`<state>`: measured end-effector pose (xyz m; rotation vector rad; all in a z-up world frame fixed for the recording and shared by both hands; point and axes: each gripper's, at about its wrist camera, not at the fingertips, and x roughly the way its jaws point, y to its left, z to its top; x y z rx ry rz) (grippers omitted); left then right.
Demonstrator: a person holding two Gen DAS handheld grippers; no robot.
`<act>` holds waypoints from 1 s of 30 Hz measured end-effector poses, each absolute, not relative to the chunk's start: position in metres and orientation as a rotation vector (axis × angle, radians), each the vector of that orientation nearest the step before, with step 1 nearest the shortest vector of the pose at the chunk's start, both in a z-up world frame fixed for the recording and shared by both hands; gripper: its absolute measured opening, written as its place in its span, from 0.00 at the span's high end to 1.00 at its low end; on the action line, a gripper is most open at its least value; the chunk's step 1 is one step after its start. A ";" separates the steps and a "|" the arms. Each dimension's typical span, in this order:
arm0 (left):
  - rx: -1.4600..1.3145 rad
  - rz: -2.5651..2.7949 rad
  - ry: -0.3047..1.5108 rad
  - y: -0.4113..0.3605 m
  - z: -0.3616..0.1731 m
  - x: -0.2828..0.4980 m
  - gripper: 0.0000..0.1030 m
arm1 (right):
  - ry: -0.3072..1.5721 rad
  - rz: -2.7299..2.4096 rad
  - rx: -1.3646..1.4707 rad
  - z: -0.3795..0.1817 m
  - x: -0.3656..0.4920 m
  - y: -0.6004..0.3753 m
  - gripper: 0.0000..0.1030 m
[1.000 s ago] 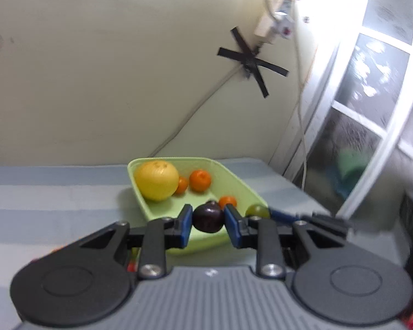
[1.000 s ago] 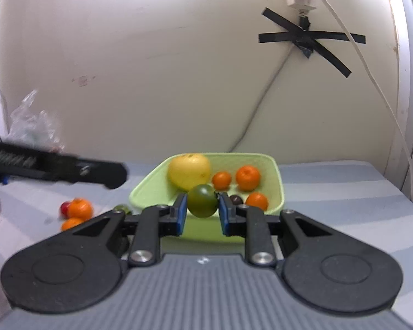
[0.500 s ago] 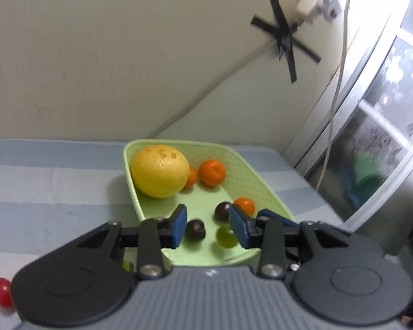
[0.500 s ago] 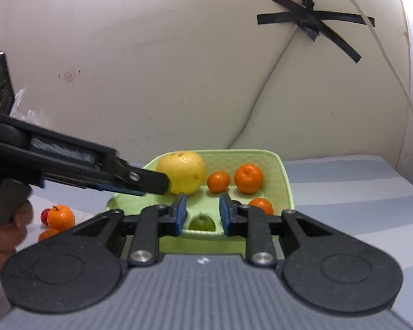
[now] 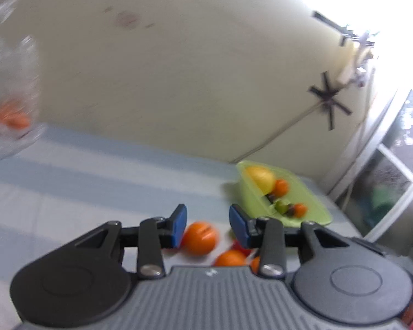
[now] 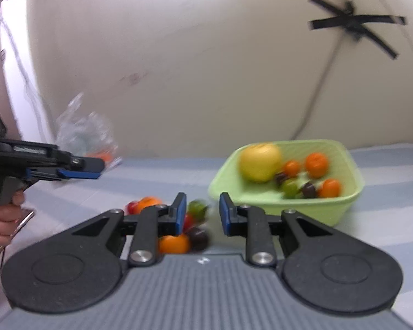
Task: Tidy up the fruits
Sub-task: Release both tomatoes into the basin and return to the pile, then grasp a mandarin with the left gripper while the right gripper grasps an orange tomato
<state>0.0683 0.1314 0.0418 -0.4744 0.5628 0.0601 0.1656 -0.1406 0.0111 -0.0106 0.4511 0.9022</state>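
Observation:
A light green basket [image 6: 352, 192] [image 5: 311, 203] holds a big yellow citrus [image 6: 260, 162], several small oranges, two dark plums and a green fruit [image 6: 290, 187]. Loose fruit lies on the striped cloth left of it: an orange [image 5: 199, 238], another orange [image 6: 173, 243], a green fruit [image 6: 197, 207], a dark plum [image 6: 198, 238] and red ones. My left gripper [image 5: 208, 224] is open and empty above the loose orange. My right gripper [image 6: 201, 213] is open and empty above the loose pile. The left gripper also shows in the right wrist view [image 6: 79, 169].
A clear plastic bag [image 6: 85, 137] with orange fruit sits at the back left by the wall. A cable and black tape cross [image 6: 352, 27] hang on the wall behind the basket. A window [image 5: 393, 170] stands at the right.
Both grippers have let their fruit go into the basket, the plum from the left and the green fruit from the right. Both have swung left and back to above the loose pile.

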 end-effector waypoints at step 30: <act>-0.409 -0.091 0.639 0.159 0.001 0.104 0.47 | 0.549 0.903 -0.216 -0.022 0.119 -0.094 0.72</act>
